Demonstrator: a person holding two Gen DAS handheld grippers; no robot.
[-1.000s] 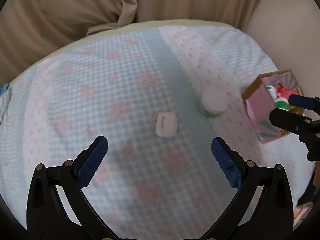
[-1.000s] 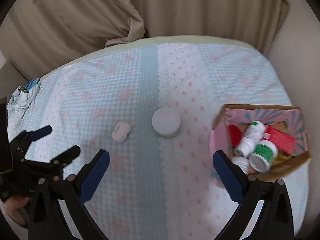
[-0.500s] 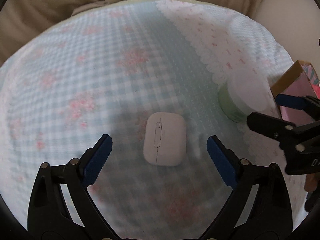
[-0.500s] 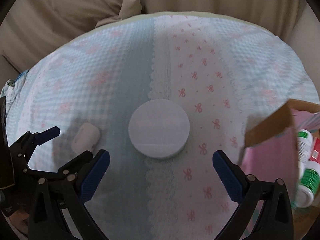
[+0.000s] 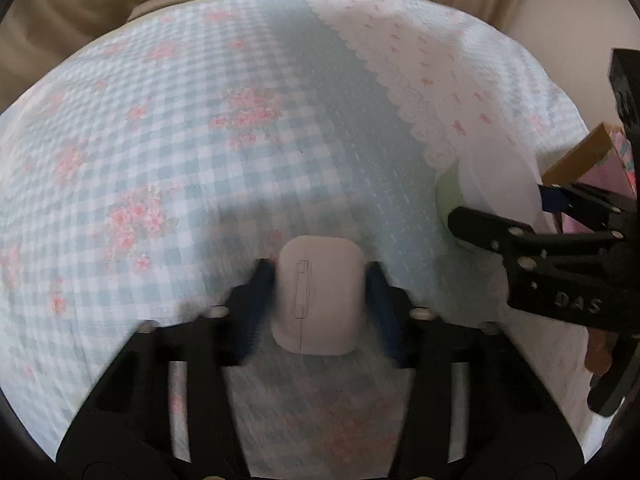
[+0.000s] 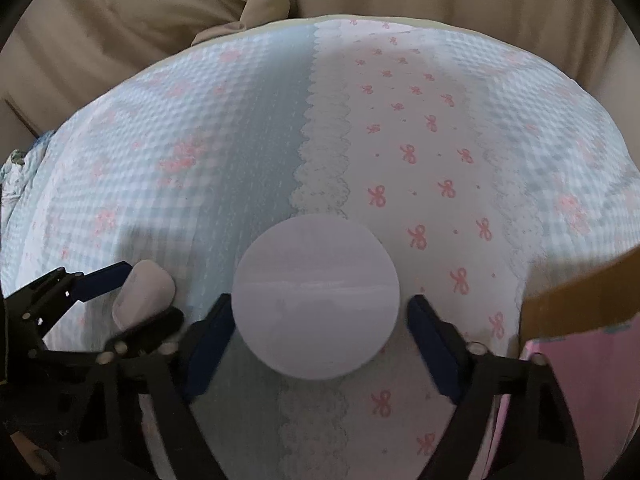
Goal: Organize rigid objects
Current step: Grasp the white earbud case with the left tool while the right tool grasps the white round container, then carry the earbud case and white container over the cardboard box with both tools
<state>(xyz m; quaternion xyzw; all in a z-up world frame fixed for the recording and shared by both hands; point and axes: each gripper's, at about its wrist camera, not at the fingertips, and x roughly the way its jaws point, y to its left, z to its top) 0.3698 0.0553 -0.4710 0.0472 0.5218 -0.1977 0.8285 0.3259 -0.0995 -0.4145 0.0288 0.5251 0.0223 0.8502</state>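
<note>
Left wrist view shows the left tongs (image 5: 320, 300) clenched on the white earbud case (image 5: 319, 295), a blue pad on each long side, so it can be lifted squarely off the cloth-covered surface (image 5: 200, 152); right wrist view shows the right tongs (image 6: 318, 330) closing around the round white jar (image 6: 316, 298), straddling its widest part, pads seemingly not yet pressing; just right of those tongs stands the pink cardboard box (image 6: 576, 344), probably the destination; its raised flap may obstruct the way in.
</note>
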